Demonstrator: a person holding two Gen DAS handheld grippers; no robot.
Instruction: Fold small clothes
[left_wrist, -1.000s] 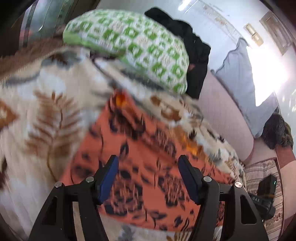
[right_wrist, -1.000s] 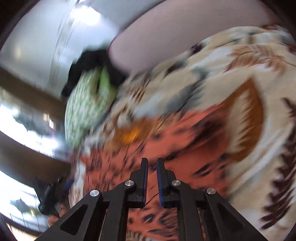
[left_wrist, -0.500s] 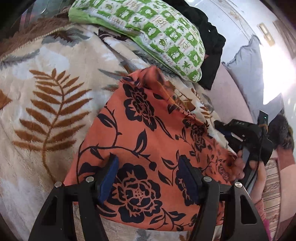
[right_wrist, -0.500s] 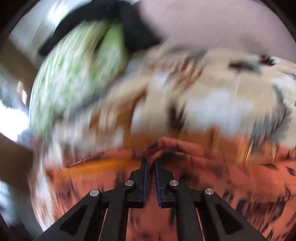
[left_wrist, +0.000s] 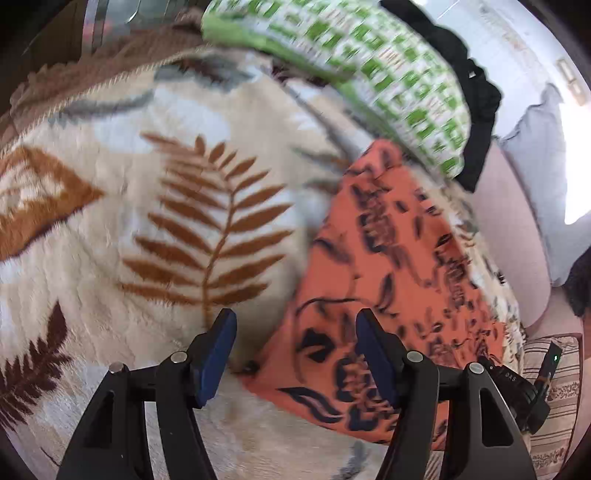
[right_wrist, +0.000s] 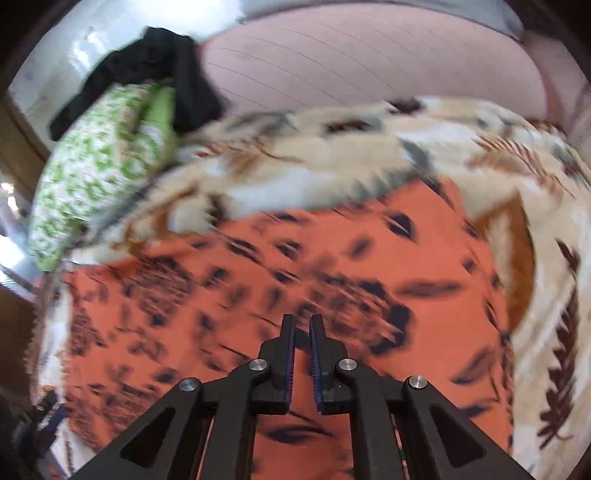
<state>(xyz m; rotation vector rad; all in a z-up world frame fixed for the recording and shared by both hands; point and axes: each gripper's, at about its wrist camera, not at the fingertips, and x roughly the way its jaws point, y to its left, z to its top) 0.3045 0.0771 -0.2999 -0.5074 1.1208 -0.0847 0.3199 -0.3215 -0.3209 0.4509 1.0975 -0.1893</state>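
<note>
An orange cloth with a black floral print (left_wrist: 399, 258) lies spread on a cream blanket with brown fern leaves (left_wrist: 184, 221). My left gripper (left_wrist: 295, 332) is open, its jaws wide apart over the cloth's near left corner, holding nothing. In the right wrist view the same cloth (right_wrist: 258, 295) fills the middle, blurred. My right gripper (right_wrist: 302, 332) hovers over it with the jaws nearly closed and a thin gap between them; no fabric shows between them. The right gripper's body also shows at the lower right of the left wrist view (left_wrist: 517, 384).
A green-and-white patterned pillow (left_wrist: 369, 74) and a black garment (left_wrist: 476, 122) lie at the blanket's far edge. A pink sofa back (right_wrist: 369, 66) runs behind. A grey cushion (left_wrist: 535, 184) and a striped cushion (left_wrist: 554, 387) lie to the right.
My left gripper has shifted left, so the cloth now sits under its right finger. The right gripper has pulled back from the raised fold, and the cloth lies flatter.
</note>
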